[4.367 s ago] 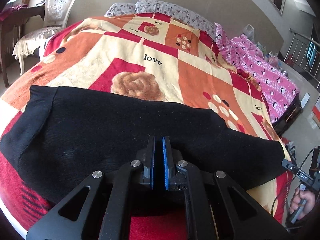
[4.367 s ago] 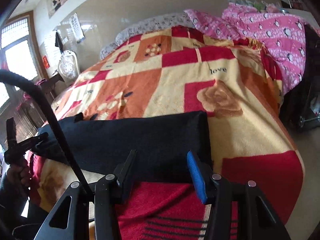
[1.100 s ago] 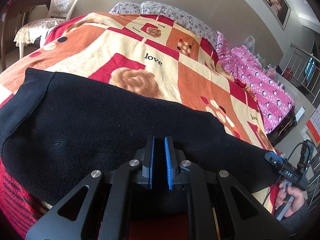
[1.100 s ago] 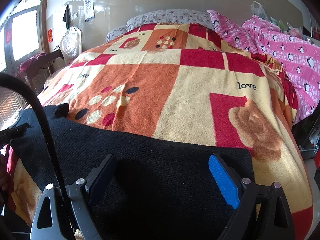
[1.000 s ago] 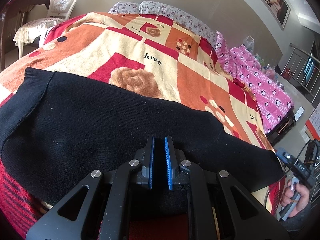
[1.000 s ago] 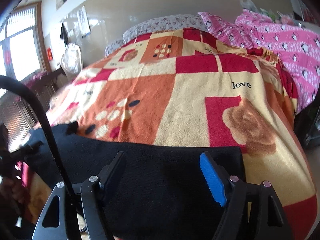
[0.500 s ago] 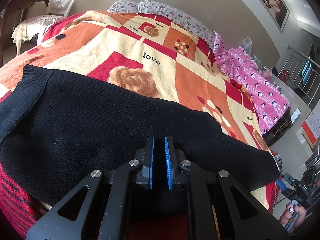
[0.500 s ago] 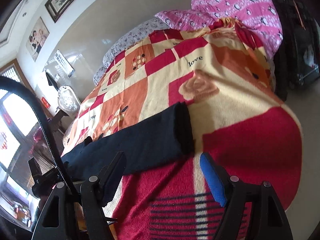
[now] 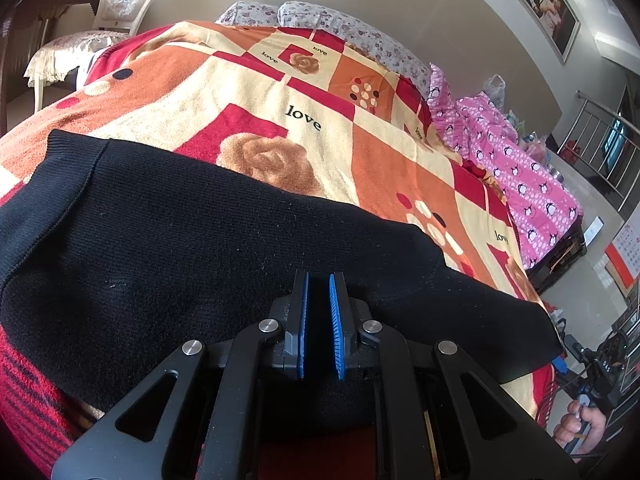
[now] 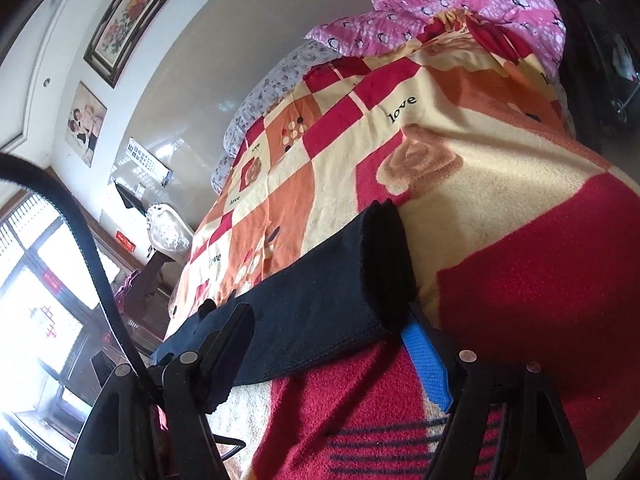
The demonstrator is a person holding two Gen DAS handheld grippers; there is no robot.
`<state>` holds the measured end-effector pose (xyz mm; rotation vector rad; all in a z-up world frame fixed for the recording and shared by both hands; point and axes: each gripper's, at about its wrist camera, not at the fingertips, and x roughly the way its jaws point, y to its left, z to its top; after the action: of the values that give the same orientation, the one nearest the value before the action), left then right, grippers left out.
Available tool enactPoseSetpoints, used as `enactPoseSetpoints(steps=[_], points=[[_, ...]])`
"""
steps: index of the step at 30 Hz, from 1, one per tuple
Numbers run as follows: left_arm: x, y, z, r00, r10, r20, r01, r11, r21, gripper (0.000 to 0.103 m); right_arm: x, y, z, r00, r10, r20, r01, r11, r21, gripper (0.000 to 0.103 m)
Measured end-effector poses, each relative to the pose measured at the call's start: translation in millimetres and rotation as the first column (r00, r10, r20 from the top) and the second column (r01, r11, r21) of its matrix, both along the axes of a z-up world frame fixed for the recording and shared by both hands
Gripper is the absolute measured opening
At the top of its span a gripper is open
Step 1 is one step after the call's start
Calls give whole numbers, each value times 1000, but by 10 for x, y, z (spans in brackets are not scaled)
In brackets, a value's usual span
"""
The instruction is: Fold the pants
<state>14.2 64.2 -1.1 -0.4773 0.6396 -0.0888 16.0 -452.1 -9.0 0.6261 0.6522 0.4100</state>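
Black knit pants point(image 9: 208, 248) lie folded lengthwise across the near part of the bed. My left gripper point(image 9: 319, 320) is at their near edge, its blue pads almost together with black fabric in the narrow gap. In the right wrist view the pants' leg end point(image 10: 380, 264) lies between the jaws of my right gripper point(image 10: 326, 316). Those jaws stand wide and are closing. The blue pad point(image 10: 426, 364) sits just under the cuff corner without pressing it. The right gripper's blue tip point(image 9: 559, 364) also shows at the pants' far right end, with a person's hand point(image 9: 576, 428) below it.
A red, orange and cream "love" blanket point(image 9: 260, 92) covers the bed. Flowered pillows point(image 9: 352, 32) lie at its head and a pink penguin quilt point(image 9: 520, 168) along the right side. A white chair point(image 9: 120, 12) stands far left. A black cable point(image 10: 80, 232) arcs across the right wrist view.
The right gripper has drawn back from over the pants to their cuff end and rolled, so its view tilts. Its jaws have narrowed slightly. The left gripper and the pants have stayed put.
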Motion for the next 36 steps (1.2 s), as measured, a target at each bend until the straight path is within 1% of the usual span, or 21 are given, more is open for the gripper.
enactPoseSetpoints(steps=[1, 3, 4, 6, 10, 12, 14, 15, 17, 19, 20, 21, 22, 23, 25, 27, 29, 30, 31, 33, 36], points=[[0, 0, 0, 1000, 0, 0, 0, 1000, 0, 9, -13, -24, -18, 1000, -11, 0, 11, 1000, -3, 61], [0, 0, 1, 1000, 0, 0, 0, 1000, 1, 9, -28, -94, -65, 999, -43, -2, 43, 999, -4, 40], [0, 2, 0, 1000, -1, 0, 1, 1000, 0, 9, -33, -123, -88, 999, -52, -5, 52, 999, -2, 35], [0, 3, 0, 1000, -1, 0, 1, 1000, -2, 9, -32, -140, -112, 998, -62, -7, 62, 998, -30, 21], [8, 0, 0, 1000, 0, -5, 0, 1000, -6, 9, -55, -113, -121, 998, -63, 23, 65, 995, -75, 19], [24, 6, 26, 1000, 0, -21, 0, 1000, -9, 9, -60, -118, -133, 997, -65, 28, 67, 995, -73, 18], [50, -43, 114, 999, -2, -38, 3, 1000, 23, 10, -57, -123, -137, 998, -63, 26, 65, 995, -75, 18], [50, -78, 175, 999, 1, -33, 0, 1000, 26, 10, -53, -130, -142, 998, -60, 22, 61, 995, -76, 18], [28, -195, 323, 1000, -19, 10, 19, 1000, 7, 11, -35, -133, -136, 998, -54, 21, 55, 995, -81, 18], [30, -422, 453, 997, -72, 36, 72, 997, 9, 33, -44, -116, -130, 999, -43, 33, 46, 994, -96, 19], [51, -546, 498, 994, -103, 39, 103, 995, 0, 58, -50, -105, -121, 998, -39, 41, 43, 993, -111, 18], [70, -692, 534, 989, -140, 37, 141, 990, -10, 66, -59, -89, -107, 998, -41, 48, 46, 991, -124, 18], [100, -869, 567, 980, -199, 30, 199, 980, -10, 66, -67, -73, -94, 998, -40, 54, 48, 989, -140, 16], [139, -1061, 608, 963, -268, 23, 269, 963, -6, 66, -74, -46, -67, 997, -39, 65, 50, 985, -165, 14], [211, -1434, 702, 924, -382, 23, 382, 924, -7, 66, -96, 19, -5, 995, -39, 94, 59, 973, -223, 11], [325, -1764, 812, 885, -465, 14, 465, 885, -25, 66, -136, 143, 93, 989, -39, 144, 83, 946, -314, 9], [483, -2116, 910, 833, -553, -22, 551, 833, -52, 66, -187, 334, 189, 979, -33, 203, 121, 890, -439, 9], [563, -2275, 937, 807, -589, -46, 586, 808, -62, 66, -215, 416, 220, 973, -22, 229, 134, 865, -484, 9], [633, -2422, 961, 787, -614, -66, 610, 790, -67, 66, -242, 506, 247, 968, -8, 253, 144, 839, -525, 8], [713, -2654, 1019, 754, -653, -71, 651, 757, -55, 66, -283, 680, 287, 957, 29, 289, 154, 792, -590, 8], [782, -2852, 1044, 723, -685, -90, 685, 728, -35, 66, -352, 942, 314, 939, 105, 328, 156, 720, -676, 8]])
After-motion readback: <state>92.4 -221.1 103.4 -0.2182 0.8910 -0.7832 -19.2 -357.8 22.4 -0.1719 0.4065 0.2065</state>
